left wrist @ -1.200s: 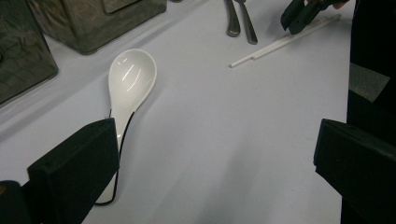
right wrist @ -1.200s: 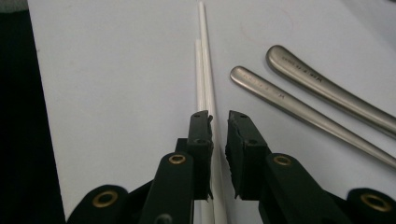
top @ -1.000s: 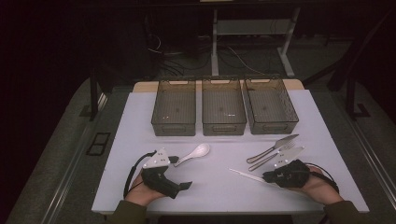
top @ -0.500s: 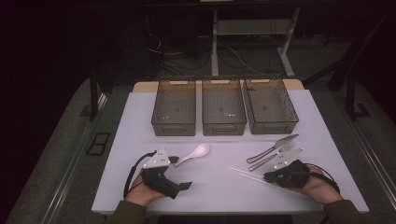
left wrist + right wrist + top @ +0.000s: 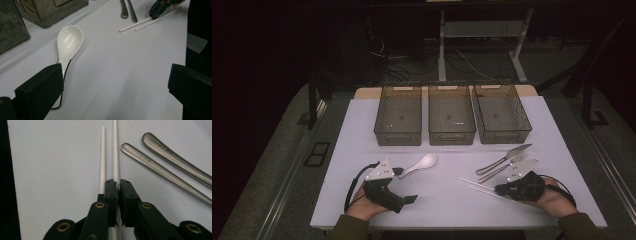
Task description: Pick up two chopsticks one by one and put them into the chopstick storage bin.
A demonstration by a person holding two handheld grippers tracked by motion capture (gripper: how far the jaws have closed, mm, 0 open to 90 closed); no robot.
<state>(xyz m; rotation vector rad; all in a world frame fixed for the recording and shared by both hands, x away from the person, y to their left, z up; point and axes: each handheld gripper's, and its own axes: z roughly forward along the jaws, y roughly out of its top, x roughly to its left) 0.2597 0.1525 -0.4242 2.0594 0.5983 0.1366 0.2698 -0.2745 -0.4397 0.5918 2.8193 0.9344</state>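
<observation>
change since earlier frame: none visible; hands, cutlery unmoved. right gripper (image 5: 117, 185): jaws clamped on one chopstick (image 5: 115, 150), on table (image 5: 447, 200); its twin (image 5: 102, 157) alongside, free. left gripper (image 5: 404, 200): spread, empty, beside spoon (image 5: 68, 45). three bins (image 5: 451, 120) empty; sorting barely begun.

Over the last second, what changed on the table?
Little visibly moved. The right gripper has its jaws nearly shut around one of the two thin white chopsticks; the other lies just outside. Both hands kept their places. The left gripper rests open beside the white ceramic soup spoon; the steel knife and fork and three mesh bins are unchanged.
</observation>
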